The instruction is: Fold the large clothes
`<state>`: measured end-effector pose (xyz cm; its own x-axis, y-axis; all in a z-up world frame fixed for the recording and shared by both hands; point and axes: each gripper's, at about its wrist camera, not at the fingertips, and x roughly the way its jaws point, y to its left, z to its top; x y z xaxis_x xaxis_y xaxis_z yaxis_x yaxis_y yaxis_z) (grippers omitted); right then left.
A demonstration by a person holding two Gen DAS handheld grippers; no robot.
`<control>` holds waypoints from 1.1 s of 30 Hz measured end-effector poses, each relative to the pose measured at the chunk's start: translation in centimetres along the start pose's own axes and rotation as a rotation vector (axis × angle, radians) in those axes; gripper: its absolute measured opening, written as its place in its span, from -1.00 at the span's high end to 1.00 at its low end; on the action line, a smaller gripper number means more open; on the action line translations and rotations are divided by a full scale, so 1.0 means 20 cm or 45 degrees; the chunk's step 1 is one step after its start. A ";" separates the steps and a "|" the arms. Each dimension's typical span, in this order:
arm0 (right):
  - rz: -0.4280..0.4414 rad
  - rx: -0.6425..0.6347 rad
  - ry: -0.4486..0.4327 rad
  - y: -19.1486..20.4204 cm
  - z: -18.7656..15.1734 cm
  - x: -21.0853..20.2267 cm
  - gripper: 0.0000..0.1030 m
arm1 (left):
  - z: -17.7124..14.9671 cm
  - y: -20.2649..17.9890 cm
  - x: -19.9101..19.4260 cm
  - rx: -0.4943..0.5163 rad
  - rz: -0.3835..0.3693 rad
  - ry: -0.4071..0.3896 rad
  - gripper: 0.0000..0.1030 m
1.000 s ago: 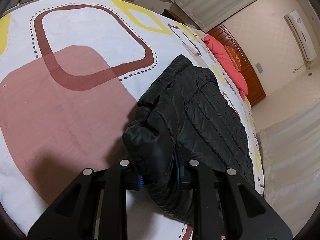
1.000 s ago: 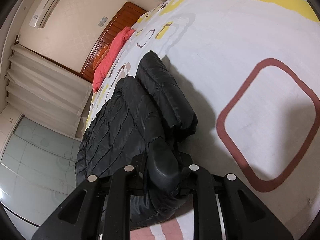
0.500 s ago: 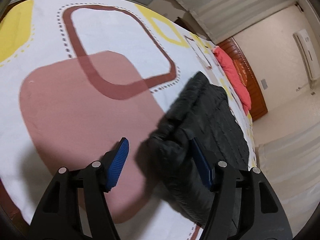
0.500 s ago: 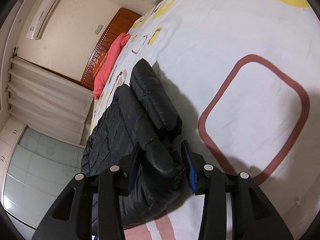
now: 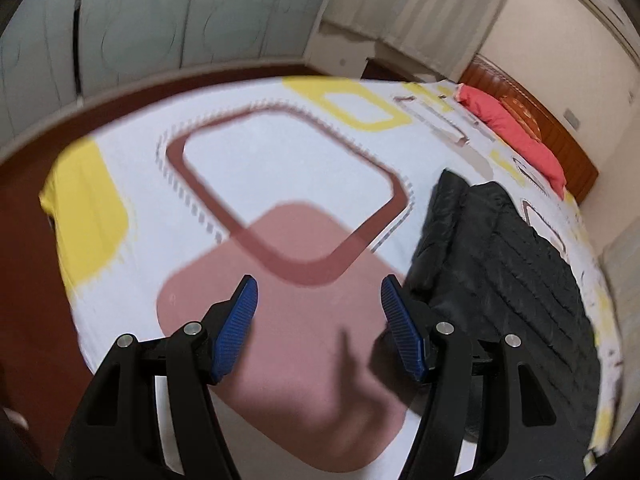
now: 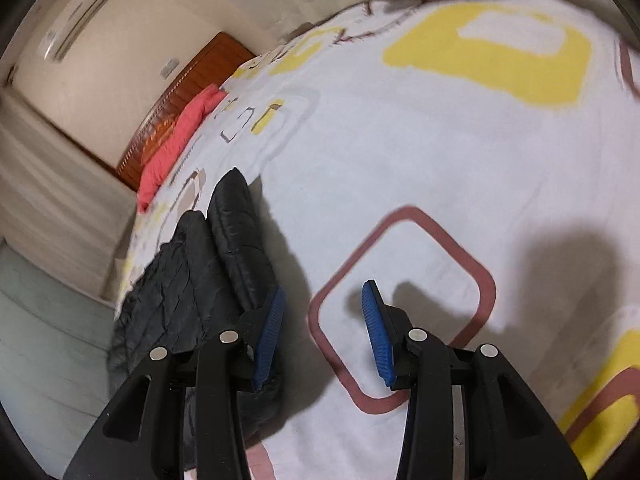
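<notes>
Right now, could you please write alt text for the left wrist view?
The open left gripper hangs empty over a patterned bedsheet. A black quilted jacket lies folded on the bed to its right, with a red pillow by the headboard beyond.

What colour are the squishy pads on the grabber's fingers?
Blue, with fine ridges, on the left gripper's pads. The left wrist view shows them best.

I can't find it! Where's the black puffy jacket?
The black jacket lies on the patterned bedspread, right of the left tongs, below the red pillow.
</notes>
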<state>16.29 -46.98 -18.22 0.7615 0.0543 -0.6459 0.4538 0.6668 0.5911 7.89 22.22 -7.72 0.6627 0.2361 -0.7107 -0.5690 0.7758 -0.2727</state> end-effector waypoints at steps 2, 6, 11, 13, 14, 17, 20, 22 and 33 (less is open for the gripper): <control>-0.026 -0.103 0.000 0.10 -0.01 -0.01 0.20 | 0.01 -0.13 -0.06 0.131 0.009 -0.058 -0.23; -0.046 -0.332 0.015 0.36 -0.09 0.00 0.20 | -0.03 -0.43 -0.10 0.369 -0.013 -0.124 -0.24; -0.040 -0.595 0.095 0.72 -0.25 0.13 0.20 | -0.10 -0.75 -0.03 0.523 -0.066 -0.064 -0.24; -0.047 -0.676 0.122 0.85 -0.30 0.19 0.20 | -0.12 -0.88 0.00 0.604 -0.049 -0.082 -0.24; -0.037 -0.718 0.133 0.93 -0.33 0.22 0.20 | -0.14 -0.95 0.01 0.636 -0.043 -0.094 -0.24; -0.036 -0.804 0.157 1.09 -0.40 0.30 0.20 | -0.17 -1.09 0.07 0.698 -0.036 -0.105 -0.24; -0.056 -0.890 0.176 1.19 -0.49 0.37 0.20 | -0.23 -1.20 0.13 0.784 0.007 -0.116 -0.24; -0.095 -0.952 0.182 1.22 -0.55 0.43 0.20 | -0.29 -1.24 0.20 0.838 0.059 -0.104 -0.24; -0.147 -1.044 0.160 1.22 -0.66 0.51 0.19 | -0.37 -1.25 0.29 0.875 0.098 -0.065 -0.13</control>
<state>29.17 -20.32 -16.74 0.6518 0.0023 -0.7584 0.0086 0.9999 0.0104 22.41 -0.14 -9.79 0.6642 0.3196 -0.6758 -0.1890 0.9464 0.2619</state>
